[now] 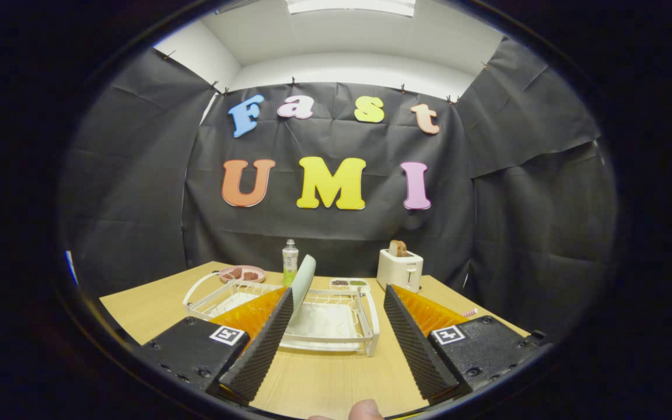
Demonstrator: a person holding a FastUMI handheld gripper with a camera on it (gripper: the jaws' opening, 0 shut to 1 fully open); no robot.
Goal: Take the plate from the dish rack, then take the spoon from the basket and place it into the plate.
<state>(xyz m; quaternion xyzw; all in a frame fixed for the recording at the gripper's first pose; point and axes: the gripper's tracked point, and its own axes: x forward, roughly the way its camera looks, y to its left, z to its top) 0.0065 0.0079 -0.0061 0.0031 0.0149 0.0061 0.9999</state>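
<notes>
A pale green plate [304, 279] stands on edge in the white wire dish rack [336, 326] on the wooden table, just ahead of the left finger's tip. My gripper [339, 297] is open, its fingers wide apart, with the rack's right half showing between them. Nothing is held. To the left of the rack sits a white wire basket [219, 293] with a handle; I cannot make out a spoon in it, as the left finger covers part of it.
Beyond the rack stand a clear bottle [290, 262], a pink plate with food [242, 273], a small tray of dishes [349, 283] and a white toaster [400, 269] holding bread. A fingertip [365, 410] shows near the table's front edge. Bare wood lies between the fingers.
</notes>
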